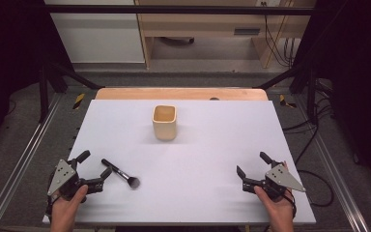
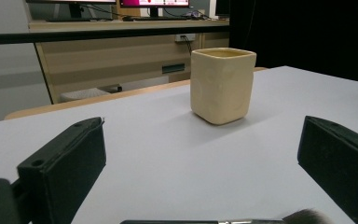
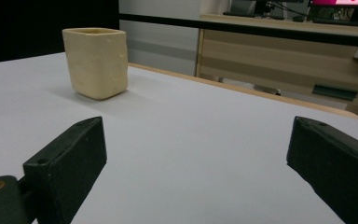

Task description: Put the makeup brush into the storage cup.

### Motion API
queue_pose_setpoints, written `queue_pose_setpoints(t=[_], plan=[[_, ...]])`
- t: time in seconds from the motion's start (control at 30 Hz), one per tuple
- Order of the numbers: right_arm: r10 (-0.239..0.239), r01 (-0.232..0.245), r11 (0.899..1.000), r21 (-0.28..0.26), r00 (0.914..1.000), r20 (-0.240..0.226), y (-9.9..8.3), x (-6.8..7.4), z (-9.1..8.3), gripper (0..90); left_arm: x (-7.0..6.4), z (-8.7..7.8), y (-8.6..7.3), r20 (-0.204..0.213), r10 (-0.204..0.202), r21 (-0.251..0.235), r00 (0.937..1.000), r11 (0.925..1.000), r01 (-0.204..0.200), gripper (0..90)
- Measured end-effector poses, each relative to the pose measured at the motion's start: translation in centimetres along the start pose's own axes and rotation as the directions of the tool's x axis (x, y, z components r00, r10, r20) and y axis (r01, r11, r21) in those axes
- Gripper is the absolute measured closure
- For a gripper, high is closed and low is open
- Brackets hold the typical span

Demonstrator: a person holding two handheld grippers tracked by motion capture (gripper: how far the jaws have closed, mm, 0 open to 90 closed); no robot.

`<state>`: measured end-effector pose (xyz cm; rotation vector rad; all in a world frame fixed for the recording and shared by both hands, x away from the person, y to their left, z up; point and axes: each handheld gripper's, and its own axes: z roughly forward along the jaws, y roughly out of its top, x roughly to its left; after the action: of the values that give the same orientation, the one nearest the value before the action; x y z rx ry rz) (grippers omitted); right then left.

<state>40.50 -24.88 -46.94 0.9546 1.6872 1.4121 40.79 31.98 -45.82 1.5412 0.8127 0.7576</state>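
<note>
Left gripper [image 1: 95,164], black, two-jawed, with grey three-cornered plate: held in the person's left hand [image 1: 68,205] at the near left of the desk, jaws spread wide, nothing between them.

Right gripper [image 1: 252,164], black, two-jawed, with grey three-cornered plate: held in the right hand [image 1: 276,203] at the near right, jaws likewise spread wide, nothing gripped. Both forearms are seen entering from the bottom edge.

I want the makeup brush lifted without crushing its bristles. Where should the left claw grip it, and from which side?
Grip the brush by its black handle, likely from above, jaws across the handle. It lies flat on the table beside the open left claw, handle toward it, and the soft bristle head points away.
</note>
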Motion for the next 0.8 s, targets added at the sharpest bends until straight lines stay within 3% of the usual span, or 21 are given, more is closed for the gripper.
queue_pose_setpoints(t=[0.07, 0.37, 0.8], plan=[[0.021, -0.021, 1.000, 0.011, 0.9998, 0.000, -0.07, -0.09, 0.02, 4.7, -0.03, -0.04, 0.05, 0.001, 0.008, 0.003, 1.0000, 1.0000, -0.008, 0.7], [0.023, -0.023, 0.999, 0.024, 0.9996, 0.019, -0.07, -0.18, -0.09, 4.9, -0.17, 0.06, 0.01, 0.005, 0.013, 0.014, 0.9999, 0.9998, -0.013, 0.6], [0.030, -0.031, 0.999, 0.043, 0.9995, 0.012, -0.10, 0.02, 0.03, 3.7, -0.41, 0.18, -0.02, 0.017, 0.029, 0.038, 0.9994, 0.9989, -0.030, 0.6]])
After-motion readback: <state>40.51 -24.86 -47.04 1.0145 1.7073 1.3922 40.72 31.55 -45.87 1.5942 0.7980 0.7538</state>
